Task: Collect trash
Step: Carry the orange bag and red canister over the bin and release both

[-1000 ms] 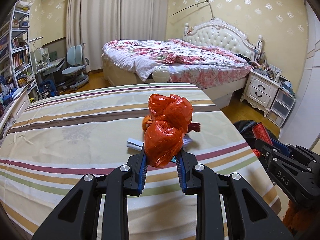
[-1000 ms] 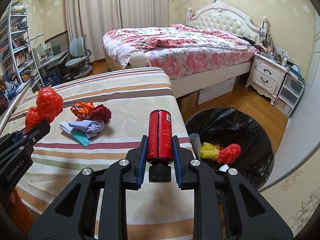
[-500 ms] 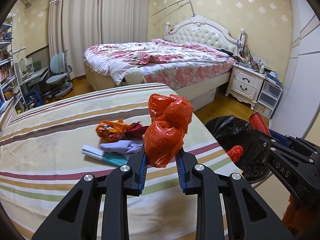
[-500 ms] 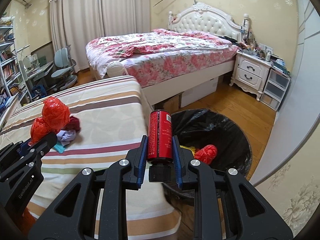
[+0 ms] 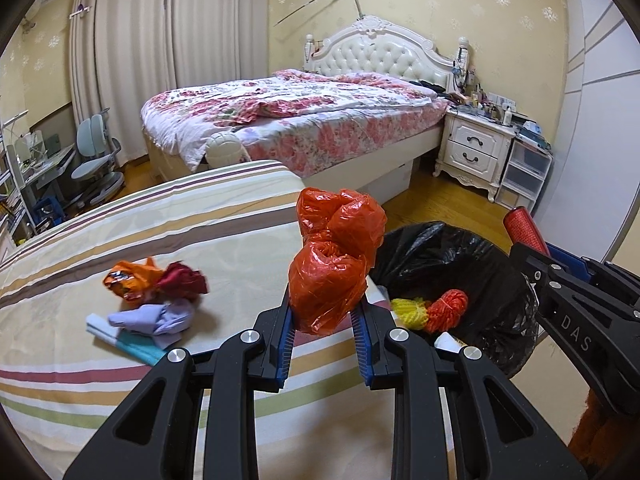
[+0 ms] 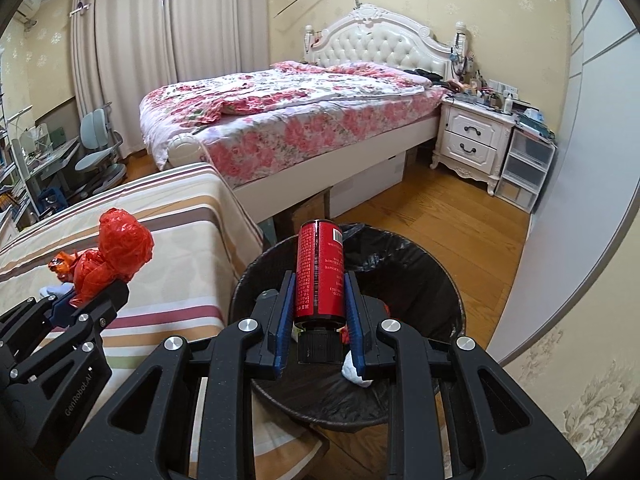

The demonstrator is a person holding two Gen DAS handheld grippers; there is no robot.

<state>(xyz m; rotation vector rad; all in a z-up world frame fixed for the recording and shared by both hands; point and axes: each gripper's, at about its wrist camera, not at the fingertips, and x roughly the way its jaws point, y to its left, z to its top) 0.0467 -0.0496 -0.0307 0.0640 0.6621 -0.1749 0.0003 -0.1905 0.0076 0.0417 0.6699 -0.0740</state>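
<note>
1. While over the black-lined bin (image 6: 424, 280), right gripper (image 6: 319, 322) fingers clamped a red can (image 6: 319, 272)
2. Left gripper (image 5: 324, 338) fingers pinched an orange bag (image 5: 332, 272) above the table (image 5: 120, 360) edge beside the bin

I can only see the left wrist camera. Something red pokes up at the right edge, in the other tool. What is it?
Observer: A red can with a barcode, clamped in the jaws of the right gripper, its black cap toward the camera.
Visitor: Is it above the bin?
Observer: It looks so: in the right wrist view the can sits over the opening of the black-lined bin.
Visitor: What is behind my red bag?
Observer: A brown cardboard box under the bed, just beyond the bin.
</note>
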